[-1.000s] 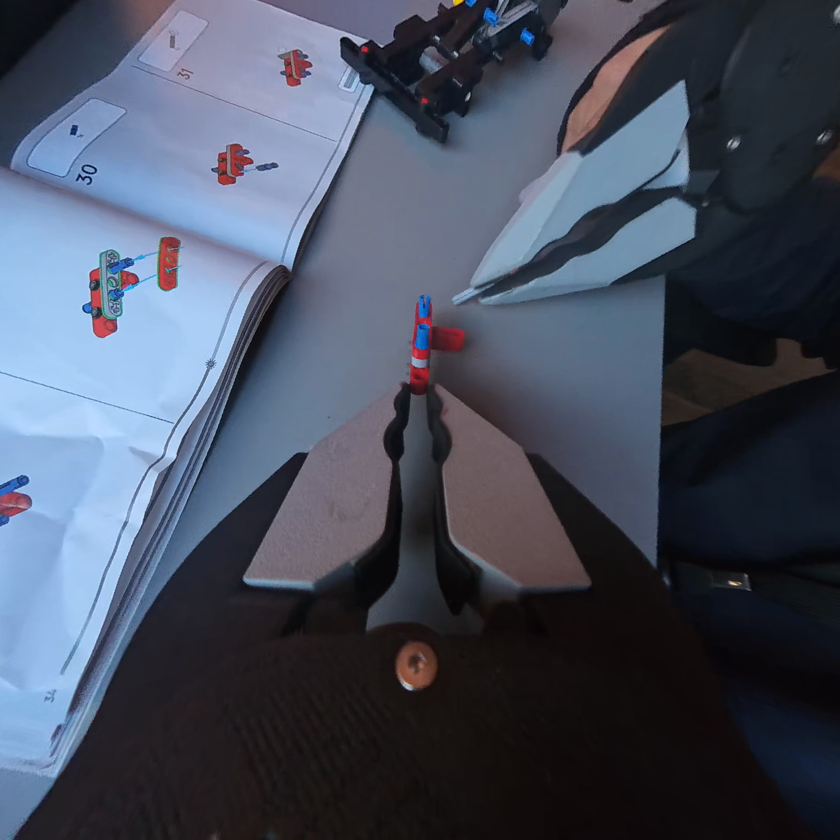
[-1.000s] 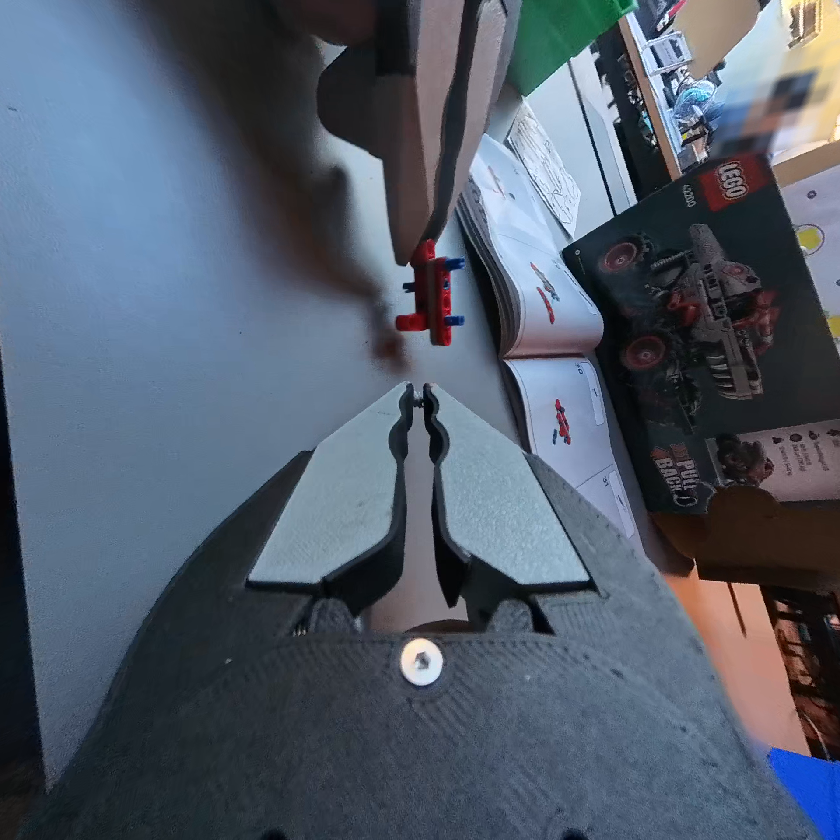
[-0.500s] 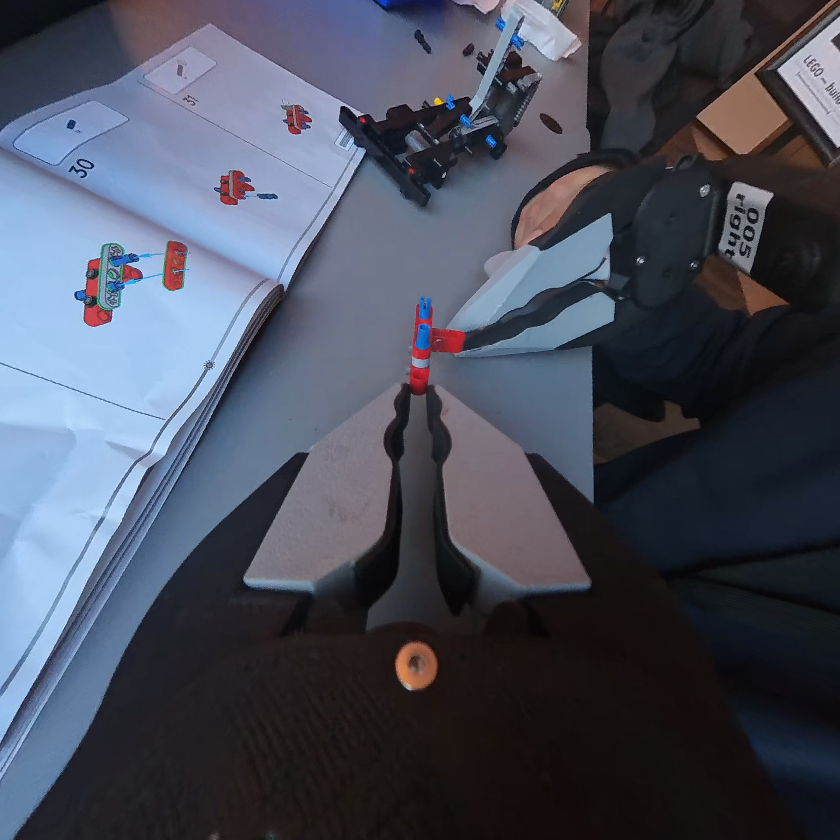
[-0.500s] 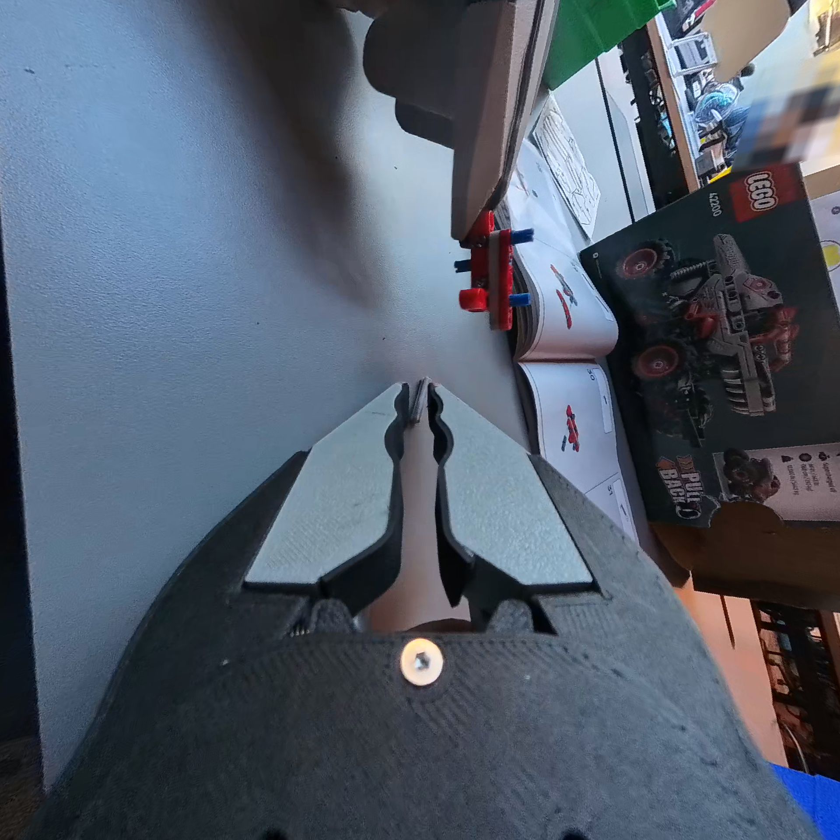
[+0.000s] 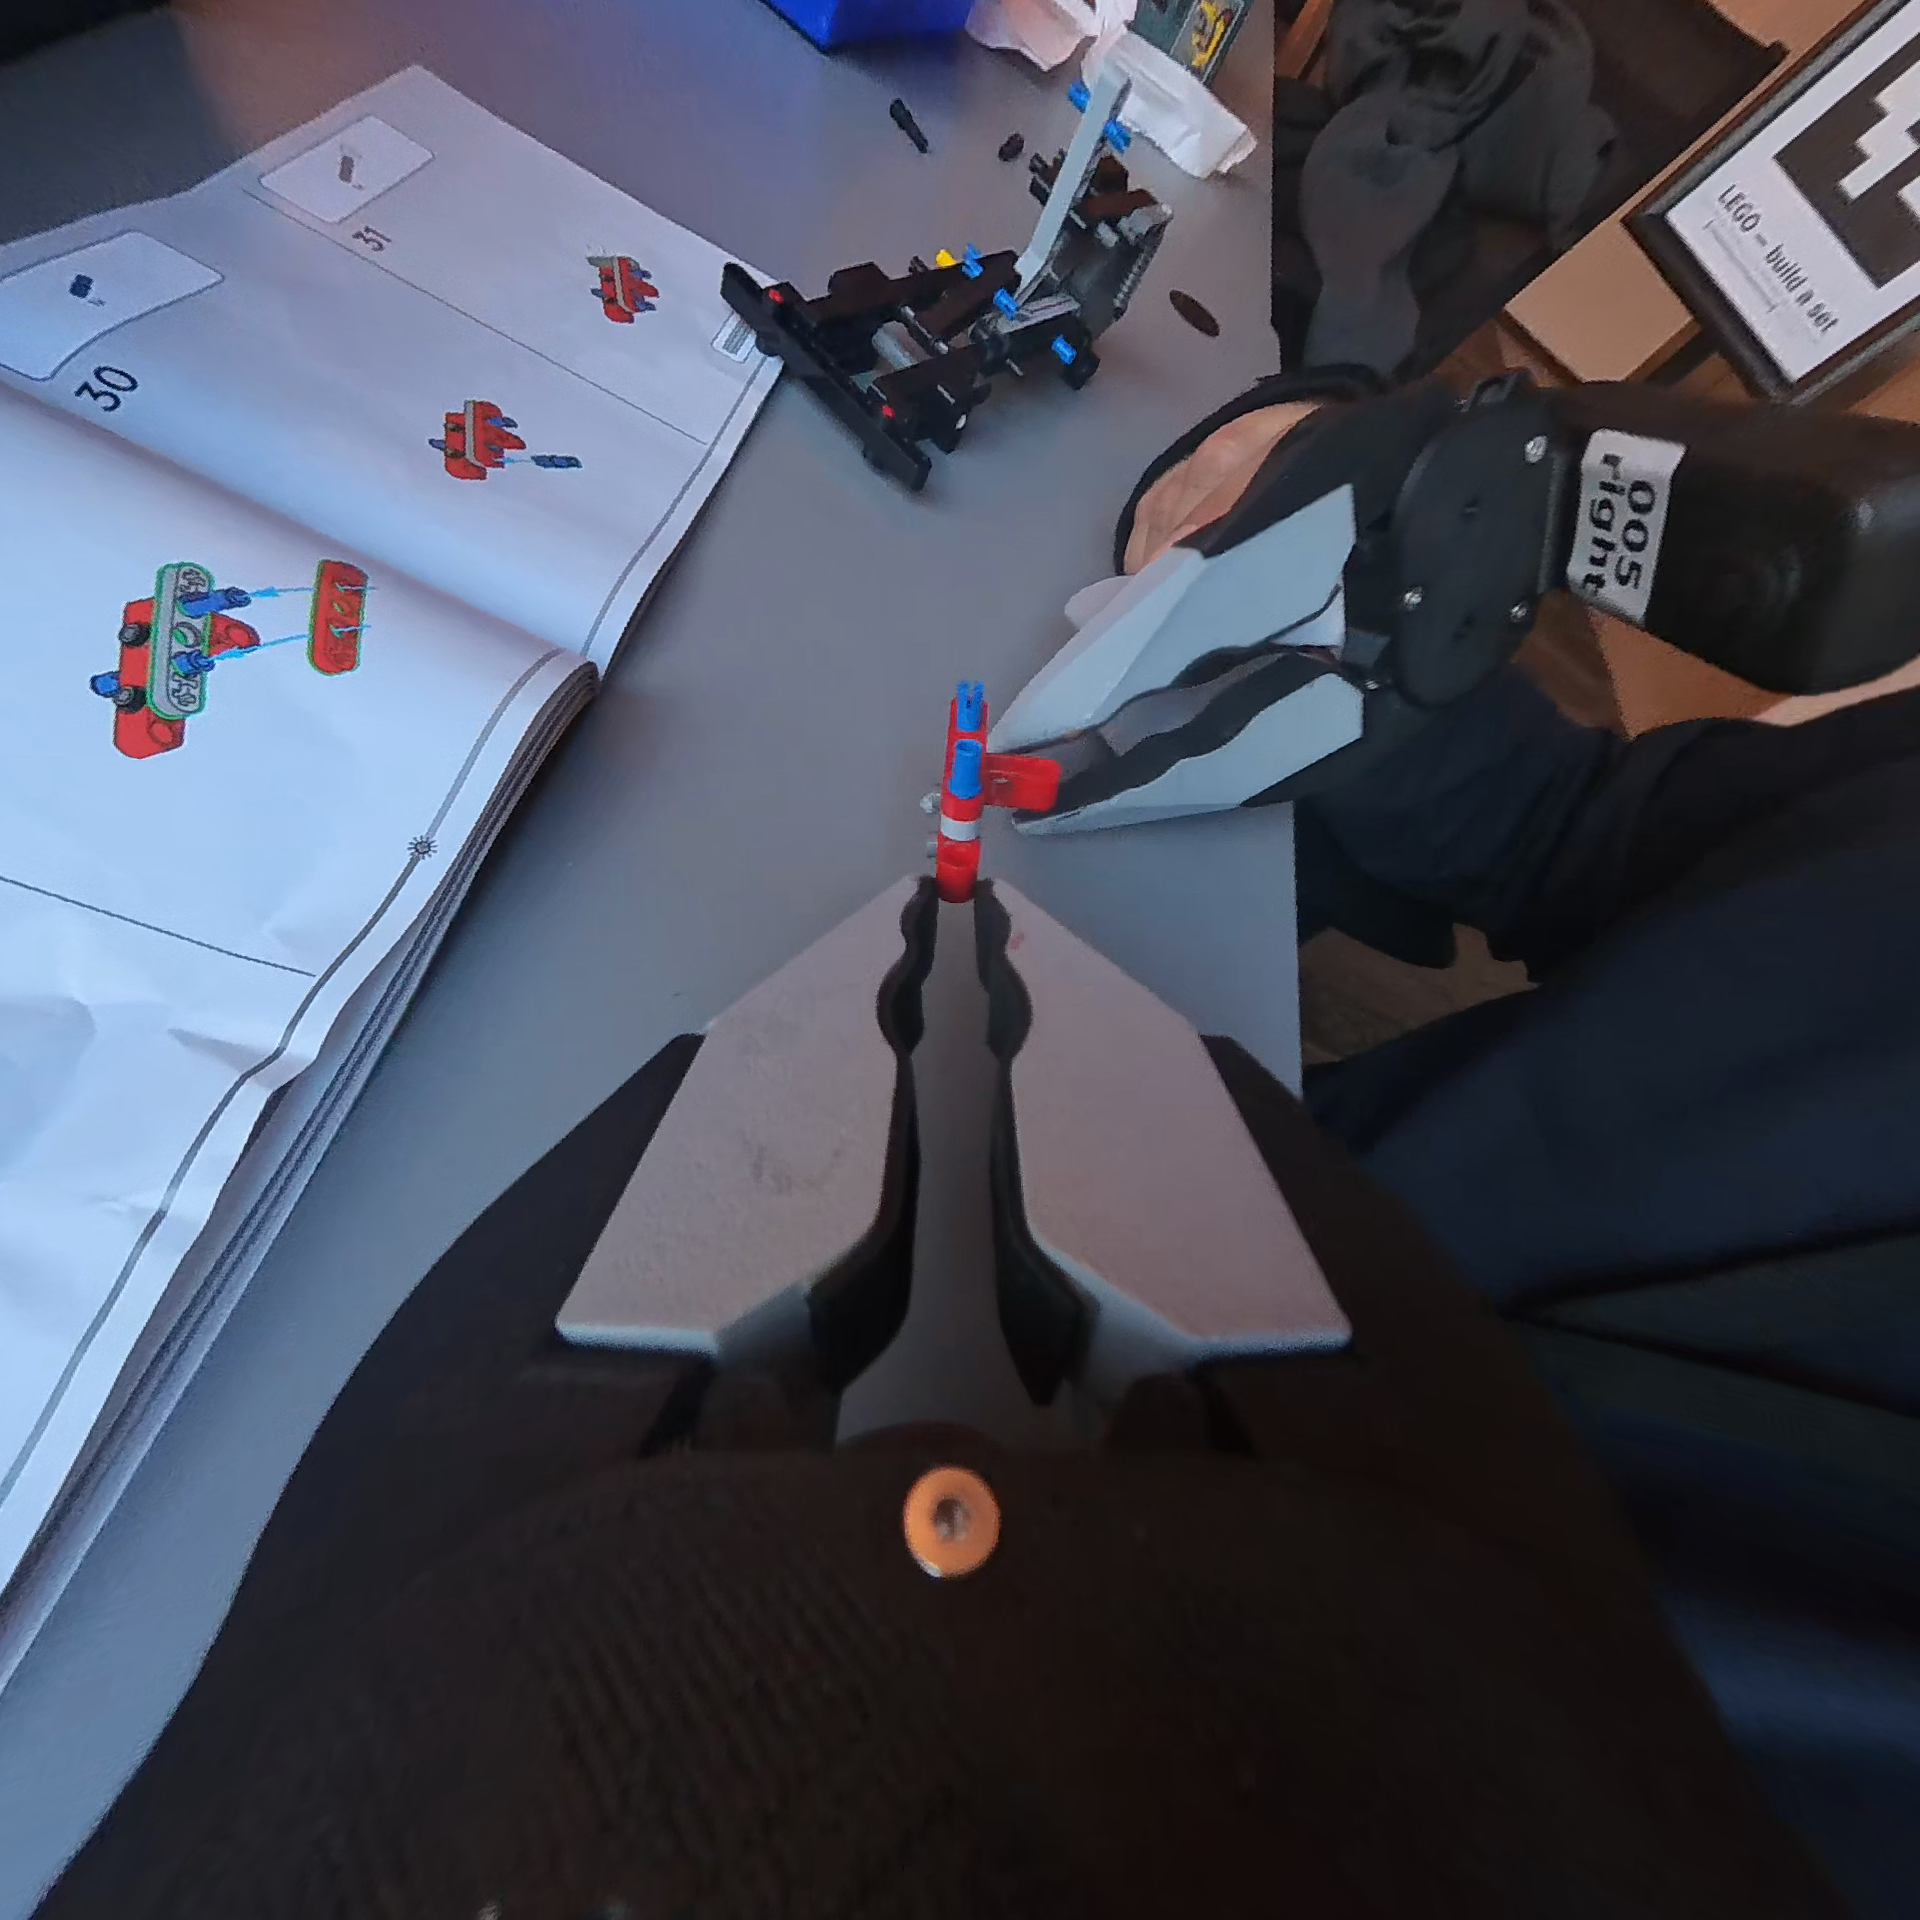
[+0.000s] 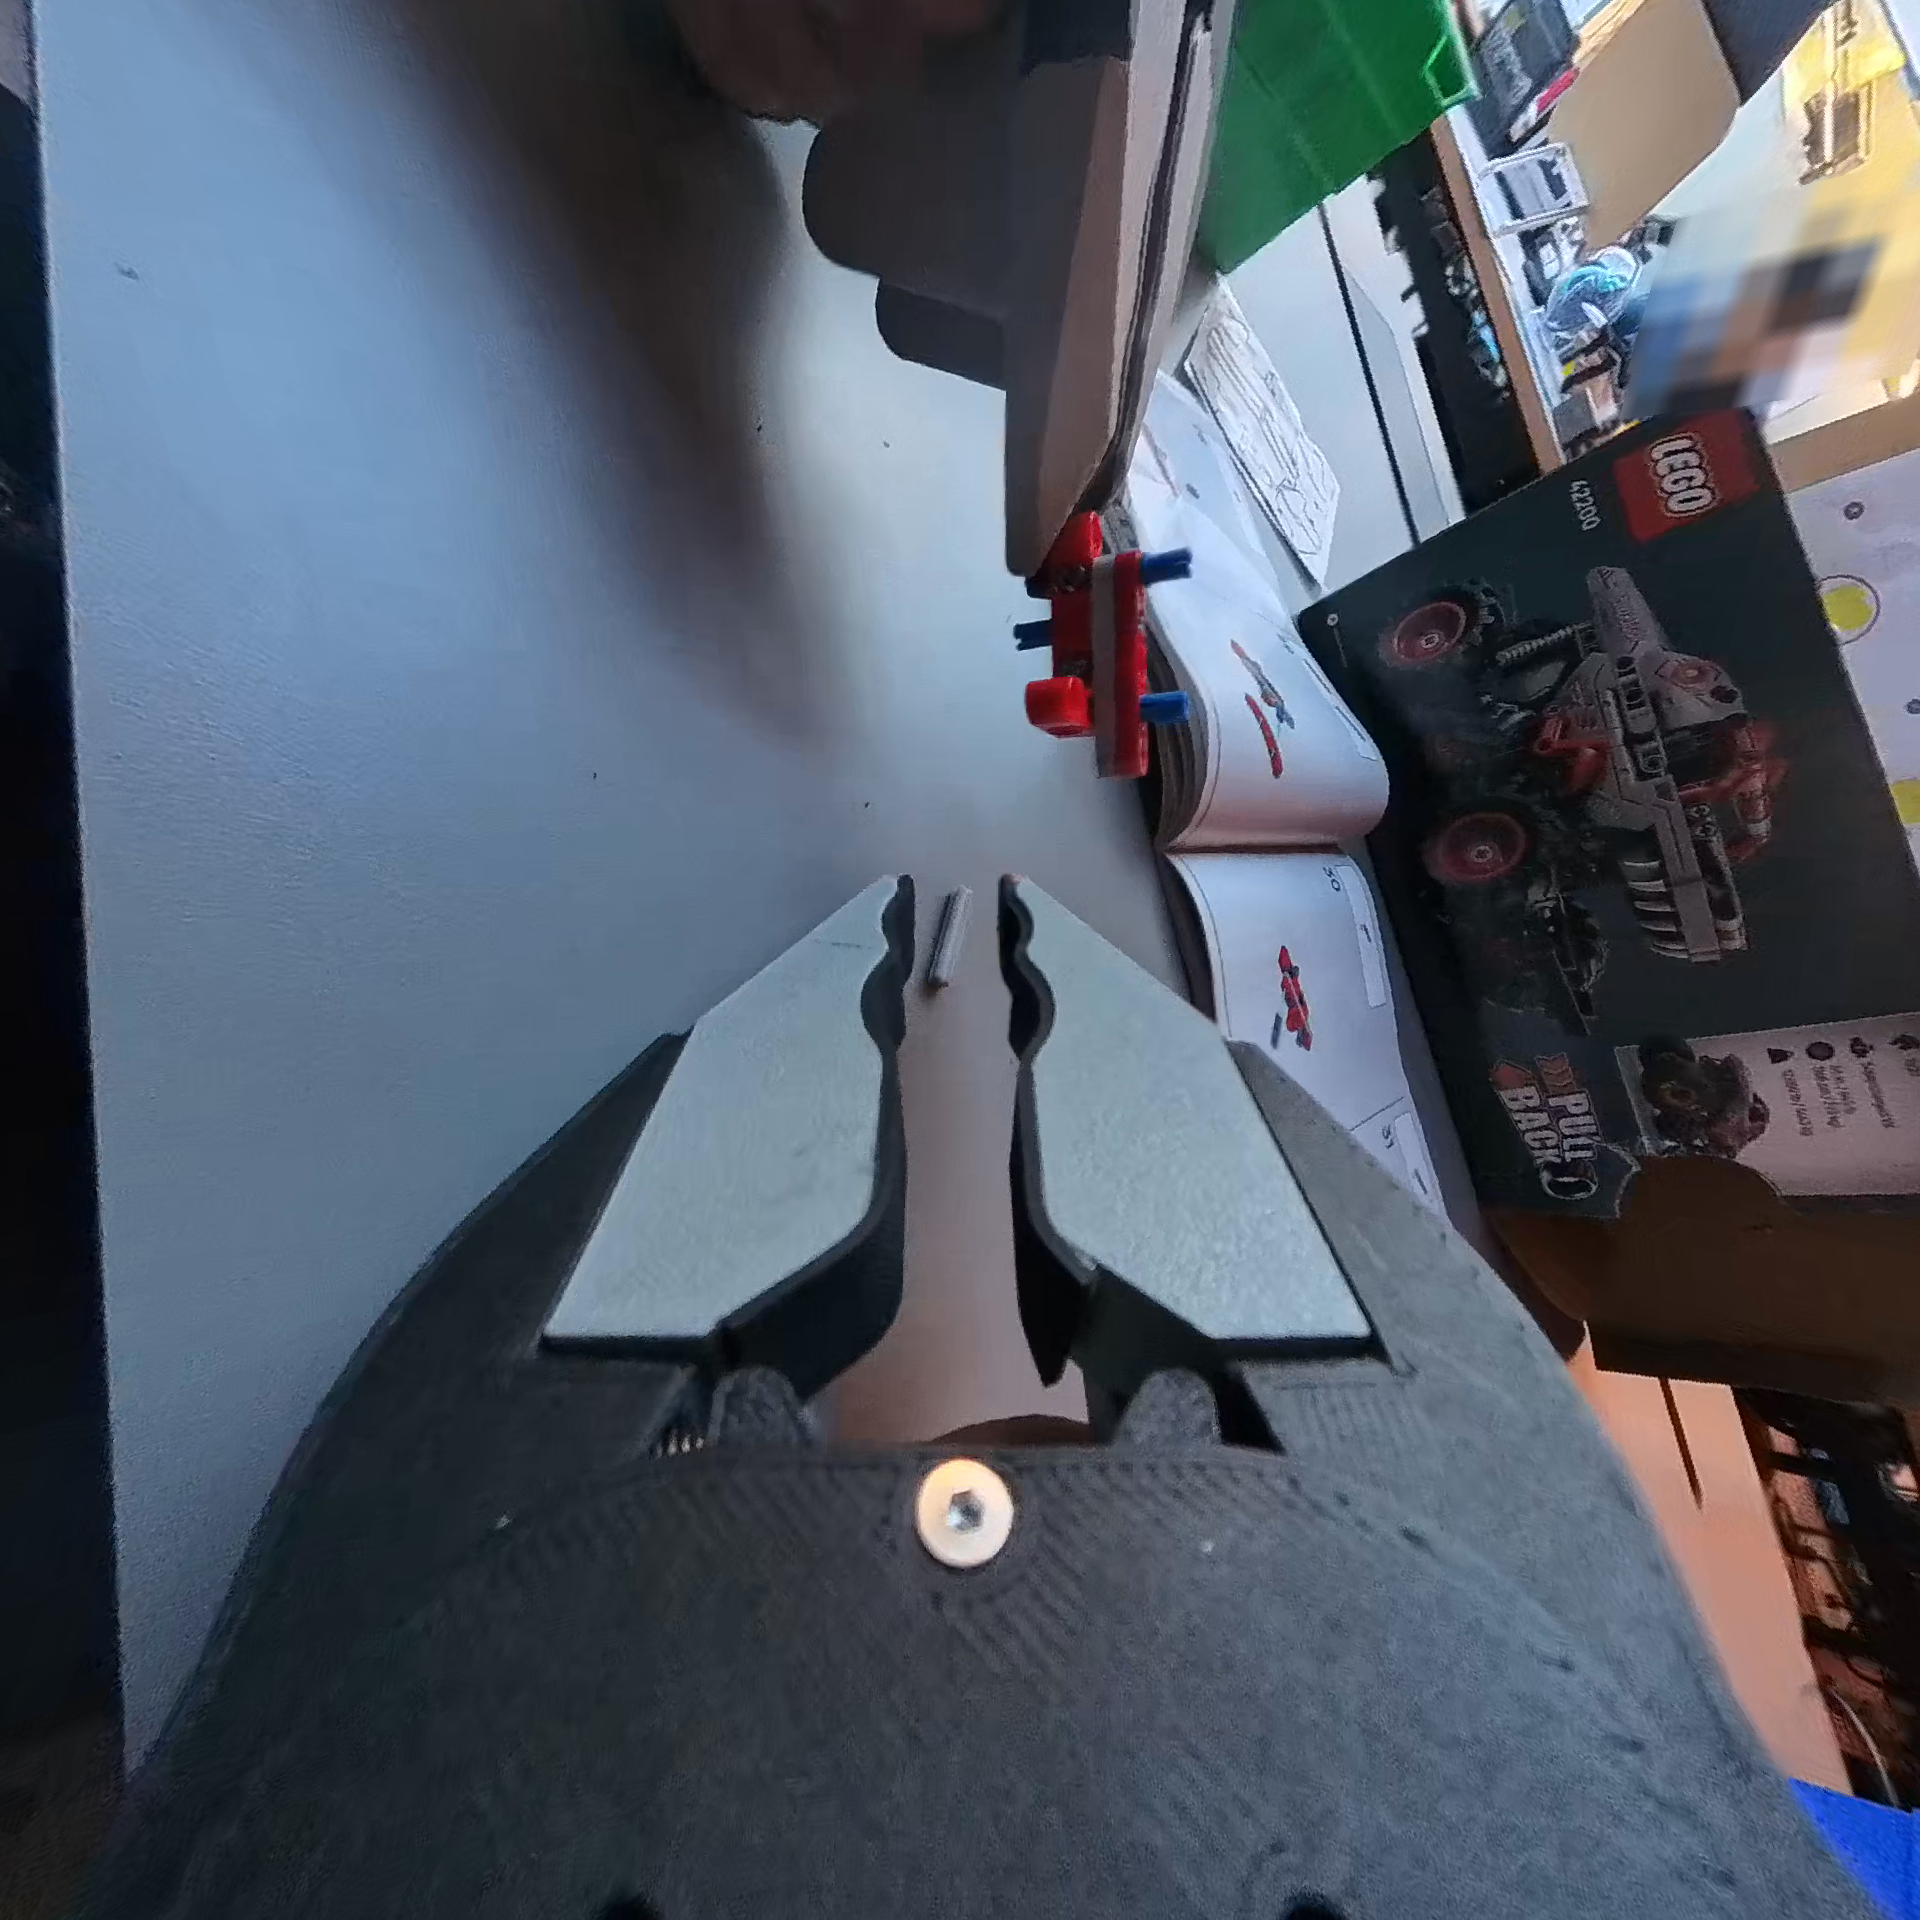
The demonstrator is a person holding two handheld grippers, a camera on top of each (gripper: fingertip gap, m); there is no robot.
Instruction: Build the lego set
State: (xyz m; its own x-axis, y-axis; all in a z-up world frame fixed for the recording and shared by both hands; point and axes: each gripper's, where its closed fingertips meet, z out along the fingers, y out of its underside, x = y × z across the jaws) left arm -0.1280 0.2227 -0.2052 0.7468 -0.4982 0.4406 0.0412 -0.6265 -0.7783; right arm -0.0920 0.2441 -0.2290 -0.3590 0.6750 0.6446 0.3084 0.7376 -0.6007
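Note:
My left gripper [image 5: 956,885] is shut on the lower end of a small red Lego assembly [image 5: 962,774] with blue pins and a grey beam, held upright above the grey table [image 5: 790,665]. My right gripper [image 6: 954,883] is open. A short grey axle [image 6: 948,940] sits between its jaws and touches neither finger. In the left wrist view the right gripper [image 5: 1013,774] has its tips close beside the assembly's red side tab. In the right wrist view the assembly [image 6: 1091,655] hangs from the left gripper's fingers [image 6: 1081,416], just ahead of my tips.
An open instruction booklet [image 5: 312,623] lies to the left. A black chassis build [image 5: 935,322] stands behind, with loose black pins [image 5: 909,125]. The table edge [image 5: 1288,935] runs close on the right. The set's box [image 6: 1662,831] and a green bin [image 6: 1320,104] stand beyond the booklet. One gripper's finger ends stand about 6 cm off the other's.
My right gripper has moved up to the red assembly and has opened, so the grey axle it pinched now sits free between its jaws. The left gripper still holds the assembly.

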